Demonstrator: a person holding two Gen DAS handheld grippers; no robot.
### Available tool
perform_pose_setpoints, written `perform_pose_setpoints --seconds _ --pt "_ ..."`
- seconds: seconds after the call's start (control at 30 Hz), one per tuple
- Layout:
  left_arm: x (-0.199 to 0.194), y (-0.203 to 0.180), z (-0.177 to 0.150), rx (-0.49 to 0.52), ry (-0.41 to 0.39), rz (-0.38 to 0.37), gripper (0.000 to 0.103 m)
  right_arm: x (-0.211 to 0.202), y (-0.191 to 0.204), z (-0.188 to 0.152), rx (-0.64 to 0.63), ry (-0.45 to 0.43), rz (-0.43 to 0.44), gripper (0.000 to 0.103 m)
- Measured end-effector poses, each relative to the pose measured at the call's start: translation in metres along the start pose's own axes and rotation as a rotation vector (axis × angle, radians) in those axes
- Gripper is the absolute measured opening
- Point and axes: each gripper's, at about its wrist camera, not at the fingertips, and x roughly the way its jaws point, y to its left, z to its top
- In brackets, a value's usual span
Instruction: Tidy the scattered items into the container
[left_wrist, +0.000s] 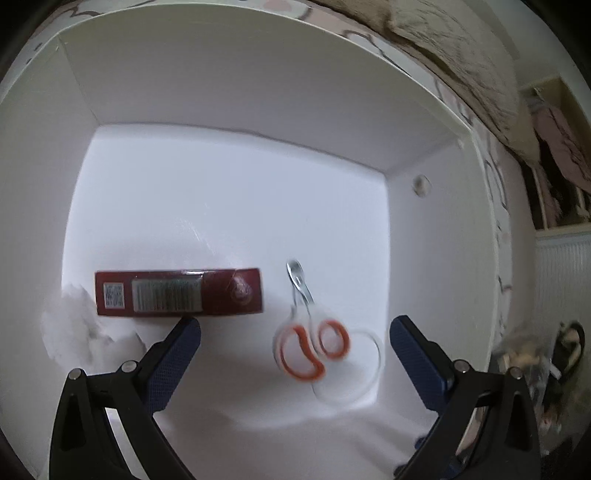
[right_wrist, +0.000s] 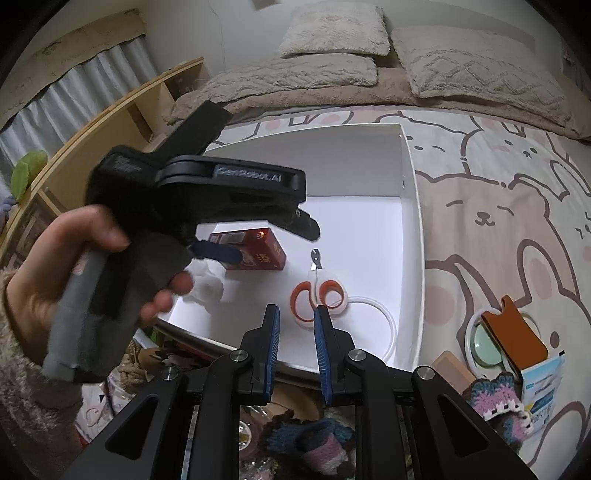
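A white box (left_wrist: 236, 92) sits on the bed; it also shows in the right wrist view (right_wrist: 415, 206). Inside lie a dark red carton (left_wrist: 177, 292) (right_wrist: 264, 251), small orange-handled scissors (left_wrist: 310, 332) (right_wrist: 317, 291), a clear ring (left_wrist: 364, 369) (right_wrist: 384, 325) and a white crumpled wad (left_wrist: 74, 328) (right_wrist: 208, 286). My left gripper (left_wrist: 295, 336) is open and empty, hanging over the box above the scissors; the right wrist view shows it (right_wrist: 236, 254) held by a hand. My right gripper (right_wrist: 296, 325) is nearly shut and empty at the box's near rim.
To the right of the box on the bear-print sheet lie a round mirror (right_wrist: 487, 343), a brown card holder (right_wrist: 517, 332), a blue-white packet (right_wrist: 543, 387) and crocheted pieces (right_wrist: 495, 398). More yarn items (right_wrist: 306, 439) lie below. Pillows (right_wrist: 472, 66) and a wooden shelf (right_wrist: 122, 118) stand behind.
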Motion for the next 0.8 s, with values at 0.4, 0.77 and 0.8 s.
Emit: perform_pose_setpoints --seconds 0.4,0.77,0.8 --pt "-0.060 0.014 -0.008 0.025 -0.272 -0.048 0.103 -0.001 0.005 0.001 -0.007 -0.023 0.015 0.019" --pt "-0.107 -0.024 -0.070 0.238 -0.456 0.070 0.103 -0.031 0.024 0.008 -0.016 -0.167 -0.032 0.019" --pt "-0.113 -0.024 -0.076 0.250 -0.482 0.084 0.103 -0.033 0.025 0.008 -0.016 -0.175 -0.039 0.019"
